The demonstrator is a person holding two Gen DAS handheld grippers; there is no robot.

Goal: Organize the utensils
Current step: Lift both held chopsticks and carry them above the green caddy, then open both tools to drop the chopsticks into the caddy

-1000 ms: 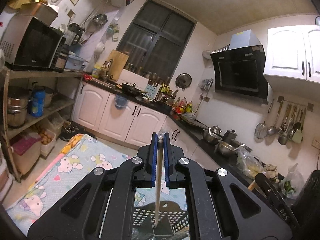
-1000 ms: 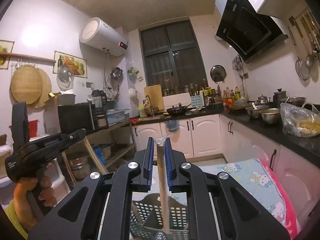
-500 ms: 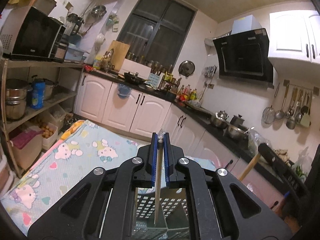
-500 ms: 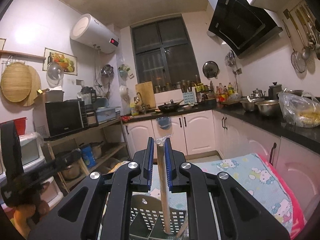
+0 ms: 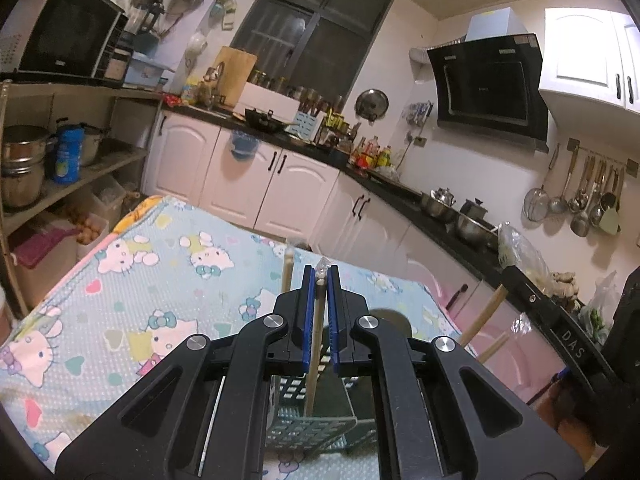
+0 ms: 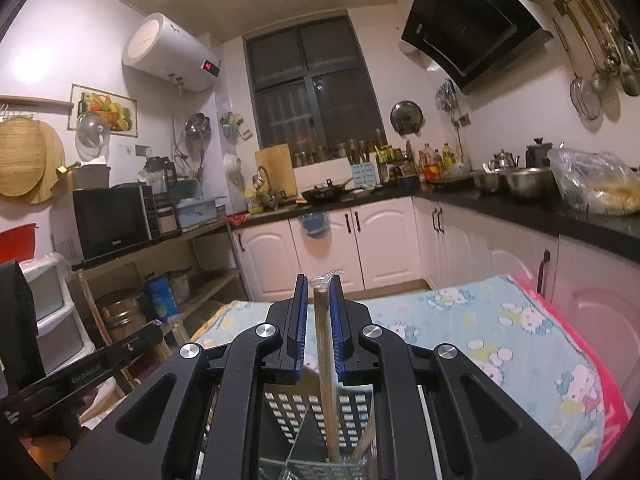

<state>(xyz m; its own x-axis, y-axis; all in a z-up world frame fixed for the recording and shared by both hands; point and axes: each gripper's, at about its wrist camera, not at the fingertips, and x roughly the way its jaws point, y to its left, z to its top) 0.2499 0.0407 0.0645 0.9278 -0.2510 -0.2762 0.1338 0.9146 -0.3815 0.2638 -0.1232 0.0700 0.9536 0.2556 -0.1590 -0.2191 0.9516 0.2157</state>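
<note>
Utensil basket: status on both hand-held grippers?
Left hand-held gripper shut on chopstick. Right hand-held gripper shut on wooden stick. Both lower ends inside utensil basket. Nothing blocking.

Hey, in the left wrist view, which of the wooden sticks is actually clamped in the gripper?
The thin stick between the blue pads of the left gripper. The stick left of it stands free, apart from the pads.

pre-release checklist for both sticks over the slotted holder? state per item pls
1. Left gripper shut on its wooden stick: ok.
2. Right gripper shut on its wooden stick: ok.
3. Left stick's lower end inside the utensil holder: ok.
4. Right stick's lower end inside the holder: ok.
5. Either tip resting on the holder's floor: cannot tell.
6. Holder sits on the patterned cloth: ok.
</note>
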